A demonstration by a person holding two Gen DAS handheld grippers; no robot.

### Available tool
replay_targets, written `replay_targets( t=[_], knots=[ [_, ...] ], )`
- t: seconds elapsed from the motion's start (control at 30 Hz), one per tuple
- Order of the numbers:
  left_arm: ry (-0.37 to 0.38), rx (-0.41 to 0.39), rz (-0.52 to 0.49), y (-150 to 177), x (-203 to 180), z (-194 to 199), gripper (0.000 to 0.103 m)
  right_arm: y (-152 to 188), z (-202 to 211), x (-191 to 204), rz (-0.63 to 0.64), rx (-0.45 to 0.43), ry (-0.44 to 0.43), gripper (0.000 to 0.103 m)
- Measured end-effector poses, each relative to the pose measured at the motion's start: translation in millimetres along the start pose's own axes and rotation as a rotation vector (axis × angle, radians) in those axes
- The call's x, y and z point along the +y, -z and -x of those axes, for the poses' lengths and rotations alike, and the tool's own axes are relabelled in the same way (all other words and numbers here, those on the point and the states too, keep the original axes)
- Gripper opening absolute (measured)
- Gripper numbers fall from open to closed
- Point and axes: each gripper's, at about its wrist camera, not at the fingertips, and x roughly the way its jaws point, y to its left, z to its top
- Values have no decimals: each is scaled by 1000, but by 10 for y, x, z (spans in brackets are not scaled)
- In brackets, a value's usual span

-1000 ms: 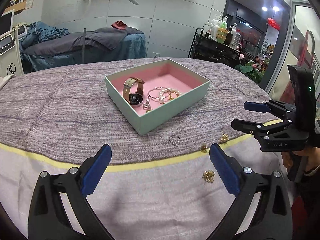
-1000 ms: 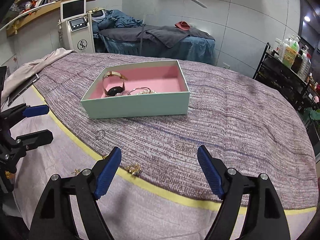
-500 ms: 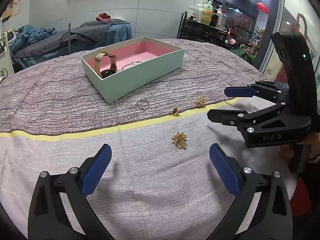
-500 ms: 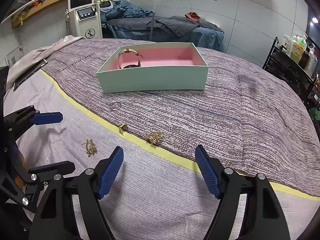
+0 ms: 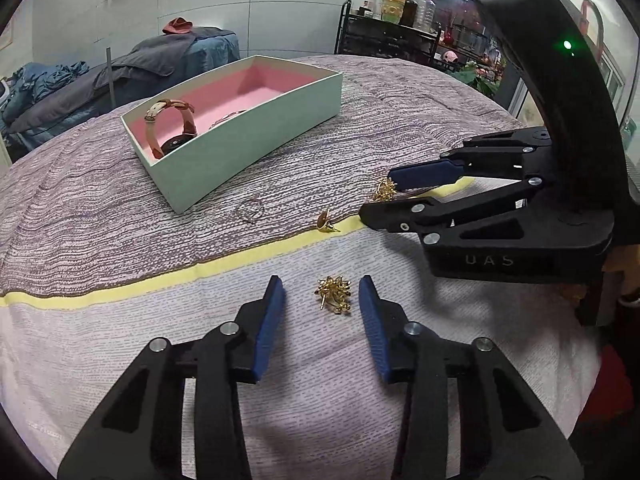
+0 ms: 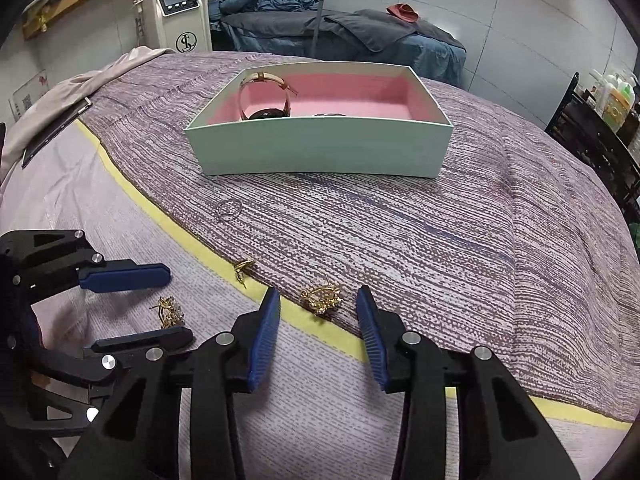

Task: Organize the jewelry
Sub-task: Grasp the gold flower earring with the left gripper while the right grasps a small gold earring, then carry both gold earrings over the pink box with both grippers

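Observation:
A mint box (image 5: 248, 148) (image 6: 320, 148) with pink lining holds a brown-strap watch (image 5: 172, 128) (image 6: 266, 96). On the bedcover in front of it lie a thin silver ring (image 5: 250, 210) (image 6: 228, 209) and a small gold earring (image 5: 326, 222) (image 6: 242, 268) on the yellow stripe. My left gripper (image 5: 320, 292) (image 6: 176, 304) is low and open, its fingers either side of a gold cluster earring (image 5: 334, 295) (image 6: 170, 312). My right gripper (image 6: 318, 300) (image 5: 380, 194) is also open and straddles a second gold cluster earring (image 6: 322, 299) (image 5: 385, 190). Neither earring is pinched.
A dark flat tablet (image 6: 56, 128) lies on the cover's far left edge. A rack of bottles (image 5: 392, 12) stands behind on the right. A treatment bed (image 6: 360, 36) and a white machine (image 6: 176, 12) are beyond. A person's hand (image 5: 624, 276) holds the right gripper.
Both grippers have dropped and moved forward onto the gold earrings. Their jaws have narrowed from wide open to a small gap around each earring.

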Motion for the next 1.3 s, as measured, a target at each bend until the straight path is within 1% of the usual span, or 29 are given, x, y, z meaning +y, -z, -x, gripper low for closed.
replay_targets(
  t=[0.07, 0.13, 0.2, 0.7, 0.97, 1.03, 1.3],
  knots=[
    [8, 5, -3, -16, -13, -19, 30, -7, -2, -14, -8, -1, -6, 32],
    [17, 7, -6, -17, -26, -24, 25, -4, 1, -38, -18, -2, -15, 23],
    [24, 8, -14, -17, -48, -24, 18, 0, 5, -59, -28, -2, -23, 20],
    [36, -5, -4, 11, -23, 53, 18, 5, 70, -95, -57, -15, -28, 19],
    [51, -21, 25, 16, 96, 166, 18, -7, 181, -141, -89, -38, -67, 19],
    [52, -24, 25, -1, 124, 193, 18, -19, 217, -137, -91, -44, -84, 19],
    [45, -39, -2, -129, 181, 268, 18, -107, 314, -112, -77, -69, -95, 19]
  ],
)
